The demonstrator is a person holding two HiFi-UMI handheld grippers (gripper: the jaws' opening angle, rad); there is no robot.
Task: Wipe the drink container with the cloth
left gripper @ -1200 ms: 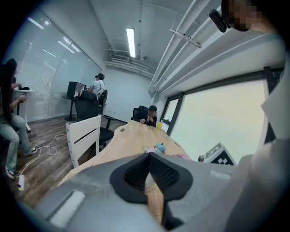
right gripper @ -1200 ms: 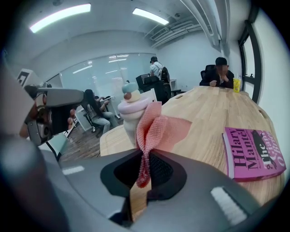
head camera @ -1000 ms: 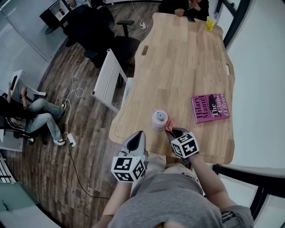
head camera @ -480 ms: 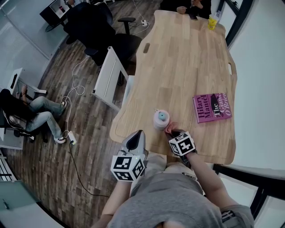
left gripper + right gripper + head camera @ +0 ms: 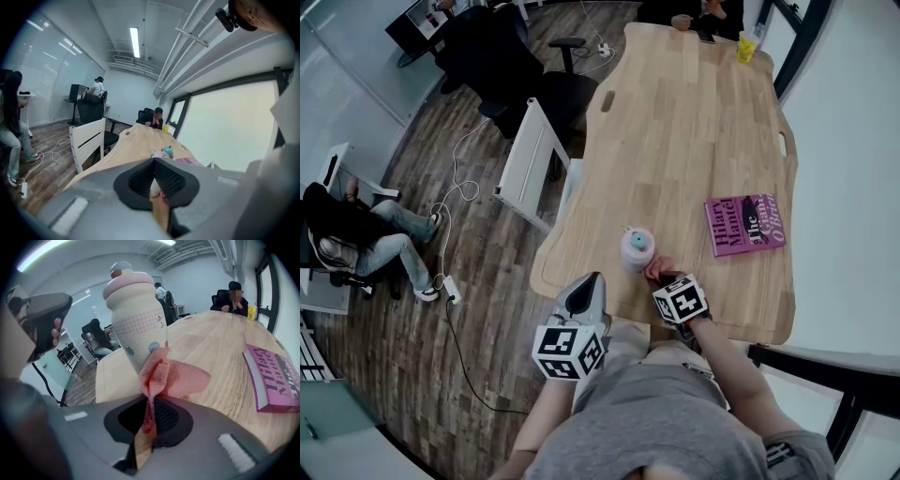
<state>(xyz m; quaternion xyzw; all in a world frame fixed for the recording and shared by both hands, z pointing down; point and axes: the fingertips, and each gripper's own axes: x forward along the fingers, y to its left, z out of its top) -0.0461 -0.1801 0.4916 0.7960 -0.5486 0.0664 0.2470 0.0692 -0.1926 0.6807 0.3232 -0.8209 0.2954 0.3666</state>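
**Q:** Where is the drink container (image 5: 637, 248)?

**A:** It stands upright near your edge of the table (image 5: 694, 141), pink lid on, just ahead of your right gripper (image 5: 664, 281). The purple book (image 5: 745, 225) lies well apart, on your right.

**Q:** And the cloth (image 5: 169, 375)?

**A:** Your right gripper's jaws are clamped on it. The bunched pink mesh sits against the lower body of the container, or a hair off it. Contact can't be confirmed from these views.

**Q:** What about the other tool?

**A:** Your left gripper (image 5: 583, 298) hangs at the table's edge, jaws together with nothing between them, clear of the container. Nothing is steadying the container.

**Q:** So how far along is the job?

**A:** You're in the wiping itself, by my reading: cloth gripped and brought to the side facing you. The far side, the shoulder and the lid look untouched by the cloth right now, so you've most of the surface left.
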